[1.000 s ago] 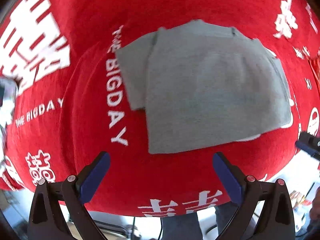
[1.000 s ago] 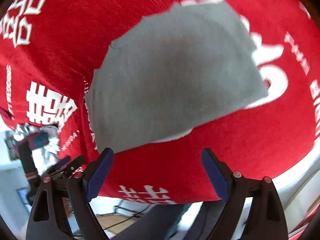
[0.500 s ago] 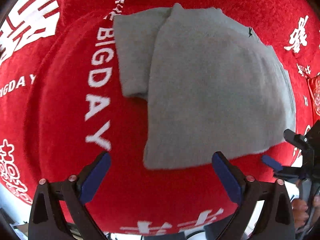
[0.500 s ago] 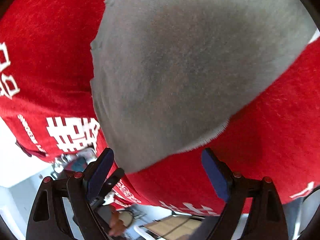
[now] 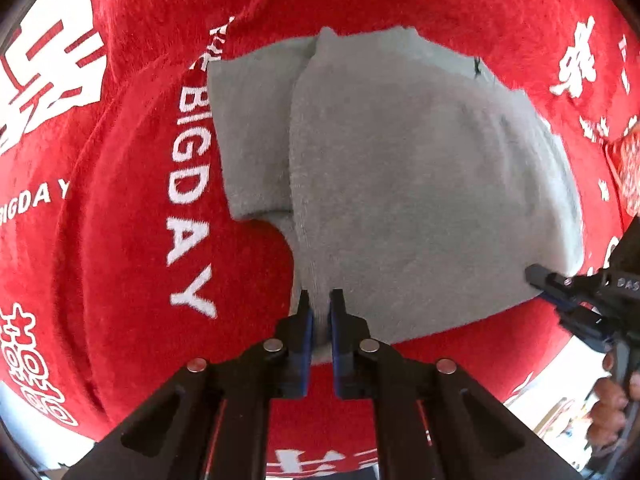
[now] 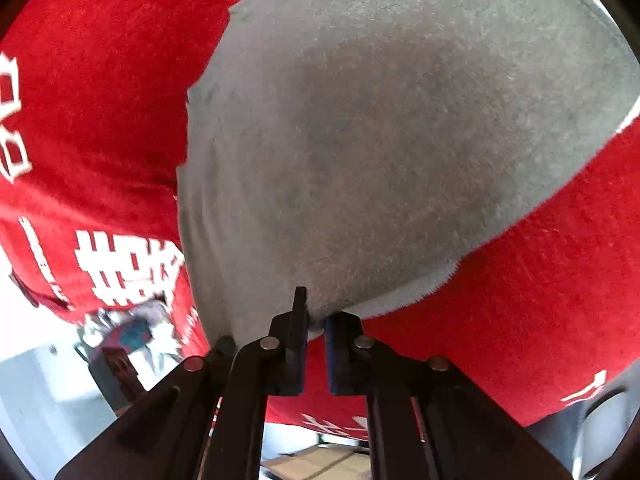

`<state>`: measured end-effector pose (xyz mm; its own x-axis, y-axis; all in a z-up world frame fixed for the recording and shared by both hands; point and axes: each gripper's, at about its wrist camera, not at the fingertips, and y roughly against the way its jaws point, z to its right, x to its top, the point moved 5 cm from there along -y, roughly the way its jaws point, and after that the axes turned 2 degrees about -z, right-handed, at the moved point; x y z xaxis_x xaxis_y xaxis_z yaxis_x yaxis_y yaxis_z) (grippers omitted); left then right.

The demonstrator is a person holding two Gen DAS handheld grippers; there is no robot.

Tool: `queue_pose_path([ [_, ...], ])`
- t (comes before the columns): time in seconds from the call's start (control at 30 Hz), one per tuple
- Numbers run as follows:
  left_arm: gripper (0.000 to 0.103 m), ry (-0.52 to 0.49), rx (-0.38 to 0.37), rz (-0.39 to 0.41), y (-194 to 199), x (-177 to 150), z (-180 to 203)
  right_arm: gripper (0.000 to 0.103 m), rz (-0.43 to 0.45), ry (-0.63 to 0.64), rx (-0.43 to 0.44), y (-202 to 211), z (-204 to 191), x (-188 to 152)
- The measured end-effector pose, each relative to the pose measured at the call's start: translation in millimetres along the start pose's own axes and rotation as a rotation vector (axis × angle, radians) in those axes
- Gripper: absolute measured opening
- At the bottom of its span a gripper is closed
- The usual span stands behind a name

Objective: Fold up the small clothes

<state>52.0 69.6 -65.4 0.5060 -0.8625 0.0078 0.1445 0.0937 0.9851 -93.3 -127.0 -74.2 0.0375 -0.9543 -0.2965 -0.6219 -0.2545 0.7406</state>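
Observation:
A small grey garment [image 5: 400, 184] lies folded on a red cloth with white lettering [image 5: 120, 220]; one grey sleeve part sticks out at its left. My left gripper [image 5: 320, 312] is shut on the garment's near left corner. My right gripper [image 6: 316, 320] is shut on the garment's [image 6: 380, 140] near edge at the other corner. The right gripper also shows in the left wrist view [image 5: 560, 292], pinching the garment's right corner.
The red cloth [image 6: 100, 80] covers the whole work surface and hangs over the near edge. A hand [image 5: 612, 400] holds the right gripper's handle at the lower right. Room clutter shows below the cloth's edge [image 6: 132, 332].
Both grippers moved down and forward to the garment's near edge and closed on its two near corners; they were wide open before.

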Motion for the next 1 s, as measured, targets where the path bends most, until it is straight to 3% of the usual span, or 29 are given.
queue_pose_path([
  [0.1,0.009,0.013,0.029,-0.052,-24,-14,-11,0.007,-0.033,-0.035,-0.06,-17,24,-3],
  [0.17,0.009,0.027,0.01,-0.032,-21,-16,-13,0.007,-0.046,-0.074,-0.024,-20,32,-4],
  [0.33,0.009,0.049,0.014,-0.026,1,-14,-23,0.008,-0.132,0.048,-0.109,-9,23,-13],
  [0.43,0.009,0.049,0.043,0.019,20,-6,-23,0.008,-0.088,0.172,-0.147,16,7,-9],
  [0.53,0.009,0.066,0.043,0.085,38,20,-30,0.008,0.013,0.267,-0.194,38,-9,14],
  [0.73,0.009,0.083,0.053,0.171,30,84,-16,0.008,0.095,0.305,-0.255,28,-27,64],
  [0.93,0.009,0.102,0.079,0.131,-11,108,-14,0.008,0.066,0.316,-0.33,-3,-17,81],
  [1.0,0.009,0.115,0.075,0.111,-25,108,-20,0.006,0.069,0.309,-0.312,-5,-9,81],
])
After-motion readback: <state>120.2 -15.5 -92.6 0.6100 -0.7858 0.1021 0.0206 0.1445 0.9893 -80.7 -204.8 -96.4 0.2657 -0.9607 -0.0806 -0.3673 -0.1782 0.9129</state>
